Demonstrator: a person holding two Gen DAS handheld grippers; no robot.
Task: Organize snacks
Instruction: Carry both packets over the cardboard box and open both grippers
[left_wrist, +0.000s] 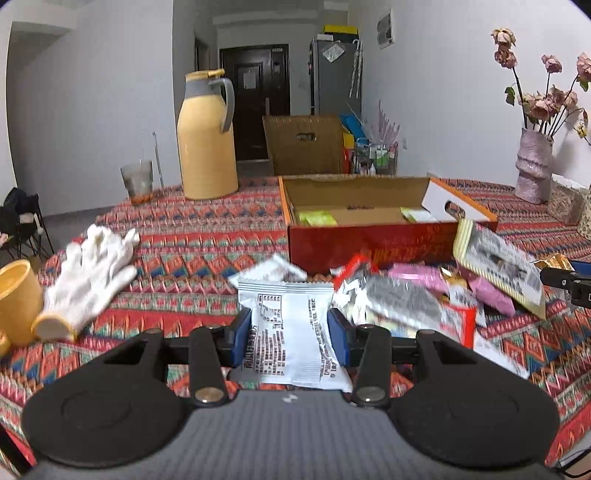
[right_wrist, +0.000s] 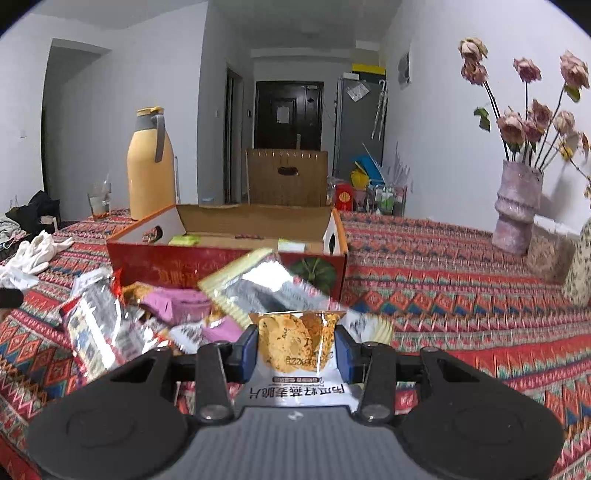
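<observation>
My left gripper (left_wrist: 290, 334) is shut on a white snack packet (left_wrist: 288, 325) with black print, held above the patterned tablecloth. My right gripper (right_wrist: 295, 345) is shut on a clear-and-white packet of orange crisps (right_wrist: 295, 343). Between both grippers and the box lies a loose pile of snack packets (left_wrist: 424, 291) (right_wrist: 147, 314), silver, pink and red. Behind the pile stands an open red cardboard box (left_wrist: 369, 240) (right_wrist: 229, 254) with a few green-yellow packets inside. The tip of the right gripper shows at the right edge of the left wrist view.
A yellow thermos jug (left_wrist: 207, 140) (right_wrist: 149, 166) and a used glass (left_wrist: 137, 181) stand at the back left. White gloves (left_wrist: 92, 273) and a yellow cup (left_wrist: 18, 295) lie left. A vase of dried roses (left_wrist: 533, 166) (right_wrist: 517, 206) stands at the right.
</observation>
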